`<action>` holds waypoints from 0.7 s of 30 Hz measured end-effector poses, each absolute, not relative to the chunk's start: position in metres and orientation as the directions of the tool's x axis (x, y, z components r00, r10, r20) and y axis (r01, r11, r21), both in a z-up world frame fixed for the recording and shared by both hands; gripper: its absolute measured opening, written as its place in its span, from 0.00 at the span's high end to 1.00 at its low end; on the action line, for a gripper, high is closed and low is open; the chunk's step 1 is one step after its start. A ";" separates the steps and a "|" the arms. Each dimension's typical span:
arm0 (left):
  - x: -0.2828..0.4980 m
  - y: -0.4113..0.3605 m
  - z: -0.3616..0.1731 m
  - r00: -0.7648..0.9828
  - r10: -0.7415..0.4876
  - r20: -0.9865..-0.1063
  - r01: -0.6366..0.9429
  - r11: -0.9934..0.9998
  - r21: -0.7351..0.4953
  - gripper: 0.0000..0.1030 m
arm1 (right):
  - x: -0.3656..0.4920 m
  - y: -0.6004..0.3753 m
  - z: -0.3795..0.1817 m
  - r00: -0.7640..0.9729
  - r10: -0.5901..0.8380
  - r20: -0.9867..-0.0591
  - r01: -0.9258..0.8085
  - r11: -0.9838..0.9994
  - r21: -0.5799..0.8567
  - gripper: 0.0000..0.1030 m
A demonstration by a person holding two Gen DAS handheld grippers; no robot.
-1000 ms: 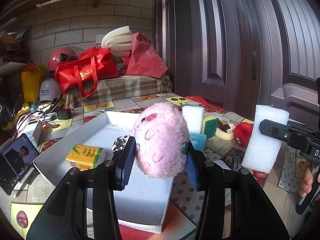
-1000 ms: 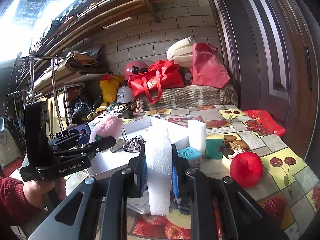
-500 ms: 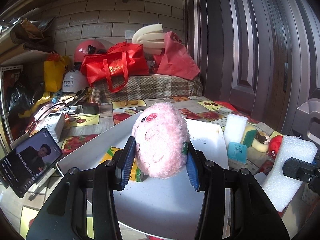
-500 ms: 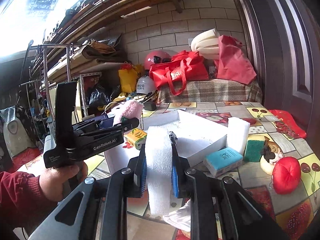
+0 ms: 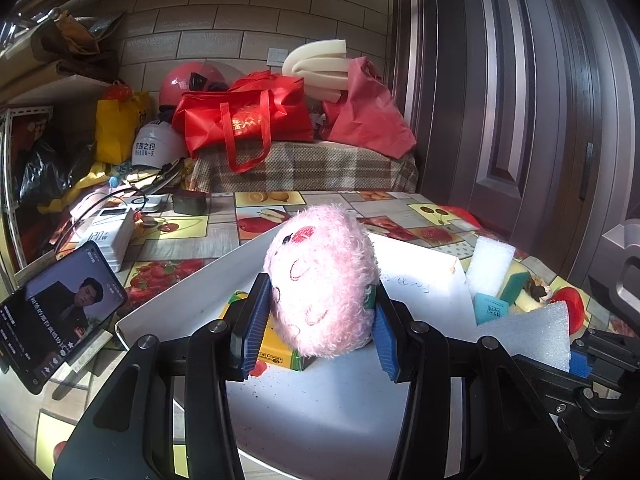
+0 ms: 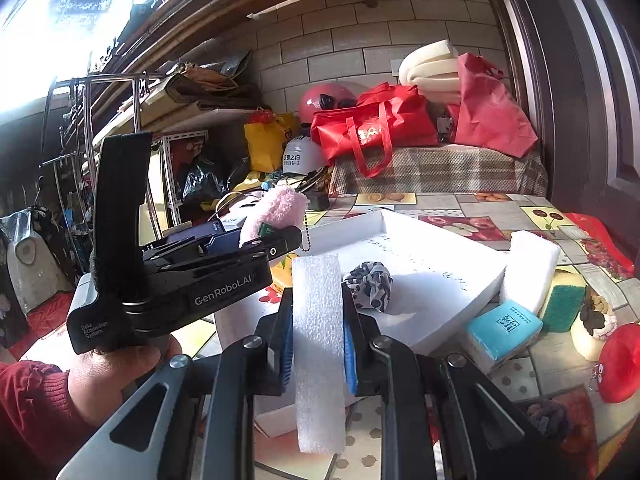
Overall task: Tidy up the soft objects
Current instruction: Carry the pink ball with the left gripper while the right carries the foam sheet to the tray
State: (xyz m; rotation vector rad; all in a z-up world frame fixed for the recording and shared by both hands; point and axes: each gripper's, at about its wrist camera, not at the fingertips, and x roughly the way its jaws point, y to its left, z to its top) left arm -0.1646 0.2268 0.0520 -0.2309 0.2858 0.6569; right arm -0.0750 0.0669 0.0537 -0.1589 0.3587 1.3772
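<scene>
Grey brick wall behind, dark panelled door to the right, cluttered shelving to the left. Glossy fruit-patterned desk [image 5: 192, 236] below, with a shallow white cardboard tray [image 6: 432, 248] lying flat on it. Piled at the back: shiny red tote bag [image 5: 244, 120], pink hard helmet [image 5: 192, 80], folded cream foam pad [image 5: 316, 64].

Clamped between the fingers [image 5: 256, 320] of the left gripper [image 5: 318, 326]: fuzzy pink round plush toy [image 5: 320, 280], held above the tray, over a yellow juice carton [image 5: 276, 350]. Pinched upright in the closed right gripper [image 6: 318, 340]: white grainy foam block [image 6: 318, 344], at the tray's near edge.

Inside the tray, a crumpled black-and-white spotted fabric scrunchie [image 6: 370, 284]. Just beside its right wall, a second white foam block [image 6: 528, 268], a teal tissue pack [image 6: 504, 328], a green-and-yellow sponge [image 6: 564, 300] and a red plush ball [image 6: 620, 364].
</scene>
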 end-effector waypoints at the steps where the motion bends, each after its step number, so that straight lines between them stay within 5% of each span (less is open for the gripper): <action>1: -0.165 0.229 0.052 0.754 0.565 -0.335 -0.630 0.766 -0.127 0.55 | -0.076 0.070 0.053 0.150 0.928 -0.341 -0.976 0.194 0.096 0.82; 21: -0.166 0.252 0.050 0.731 0.589 -0.344 -0.665 0.729 -0.163 0.55 | -0.034 0.108 0.052 0.228 0.913 -0.339 -0.931 0.306 0.199 0.82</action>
